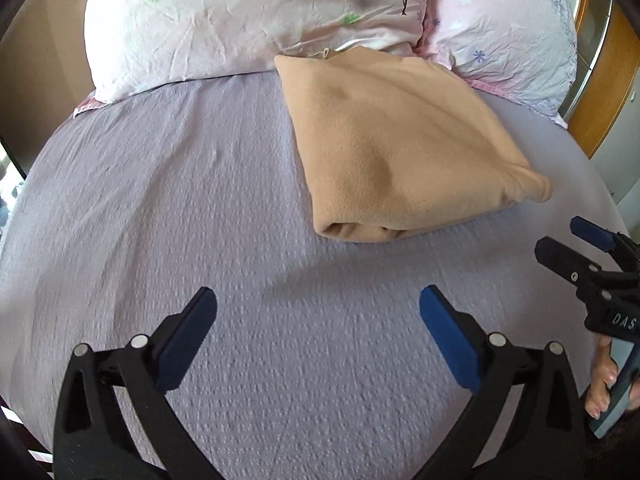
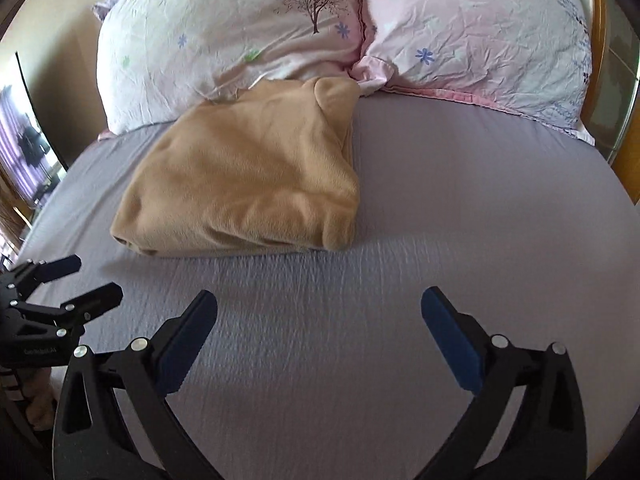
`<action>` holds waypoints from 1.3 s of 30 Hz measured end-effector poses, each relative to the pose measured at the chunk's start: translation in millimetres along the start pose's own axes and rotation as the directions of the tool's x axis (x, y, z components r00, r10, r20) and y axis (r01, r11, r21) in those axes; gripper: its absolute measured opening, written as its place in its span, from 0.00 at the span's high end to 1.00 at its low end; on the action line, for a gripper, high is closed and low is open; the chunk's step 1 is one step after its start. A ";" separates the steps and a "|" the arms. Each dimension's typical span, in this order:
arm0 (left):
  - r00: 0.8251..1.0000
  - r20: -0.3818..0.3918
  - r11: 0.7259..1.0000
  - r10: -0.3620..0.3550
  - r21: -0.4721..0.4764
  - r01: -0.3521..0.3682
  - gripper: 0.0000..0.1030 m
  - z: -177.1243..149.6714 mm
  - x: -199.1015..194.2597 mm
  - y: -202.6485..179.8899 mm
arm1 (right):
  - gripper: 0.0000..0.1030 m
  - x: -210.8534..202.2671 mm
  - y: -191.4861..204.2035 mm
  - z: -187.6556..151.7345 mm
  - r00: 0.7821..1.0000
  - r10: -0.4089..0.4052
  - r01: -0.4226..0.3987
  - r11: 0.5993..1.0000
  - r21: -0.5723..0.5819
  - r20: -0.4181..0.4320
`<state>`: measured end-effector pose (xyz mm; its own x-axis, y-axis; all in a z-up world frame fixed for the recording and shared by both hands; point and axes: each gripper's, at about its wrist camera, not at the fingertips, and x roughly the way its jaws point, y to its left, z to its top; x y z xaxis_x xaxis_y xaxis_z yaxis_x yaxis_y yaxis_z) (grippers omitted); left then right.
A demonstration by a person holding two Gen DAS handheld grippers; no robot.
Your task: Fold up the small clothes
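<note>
Jaws apart; tan garment [image 2: 244,176] against pillows [image 2: 240,40]

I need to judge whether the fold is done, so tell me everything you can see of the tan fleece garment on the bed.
The tan fleece garment is soft, fuzzy, plain-coloured cloth, folded into a thick, roughly rectangular bundle. Layered folded edges show at its near end, and a small tag peeks out at the far edge. It lies flat on the lilac bedsheet, its far end against the floral pillows. Neither hand-held gripper touches it: left and right are both open, short of it.

Tan garment [image 1: 400,148]; lilac sheet [image 1: 160,208]; pillows [image 2: 240,40] pinkish, perhaps floral.
</note>
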<state>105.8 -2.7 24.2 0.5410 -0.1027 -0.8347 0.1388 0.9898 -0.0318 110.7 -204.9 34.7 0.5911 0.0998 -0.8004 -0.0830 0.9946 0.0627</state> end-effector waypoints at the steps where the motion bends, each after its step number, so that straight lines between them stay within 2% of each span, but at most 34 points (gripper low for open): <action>1: 1.000 0.000 1.000 0.027 0.004 -0.027 0.02 0.1 1.4 -0.6 | 0.01 4.2 5.3 0.1 1.000 -0.022 0.022 1.000 -0.016 -0.011; 6: 0.997 -0.041 0.998 0.062 0.002 -0.062 0.02 -0.4 12.1 -0.3 | 0.01 13.0 15.2 -5.5 0.998 -0.040 0.038 0.998 -0.042 -0.050; 14: 0.998 -0.018 0.997 0.067 -0.026 -0.068 0.02 -6.3 9.5 2.2 | 0.01 12.4 26.3 -11.8 0.997 -0.029 0.024 0.997 -0.070 -0.075; 39: 0.997 -0.024 0.997 0.072 -0.029 -0.073 0.02 -6.2 8.3 2.6 | 0.01 9.4 24.5 -13.2 0.997 -0.032 0.028 0.998 -0.062 -0.066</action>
<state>105.6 -0.4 13.7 0.5293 -0.0285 -0.8479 0.0750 0.9971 0.0133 103.6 -179.9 20.8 0.5392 0.0661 -0.8396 -0.1164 0.9932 0.0034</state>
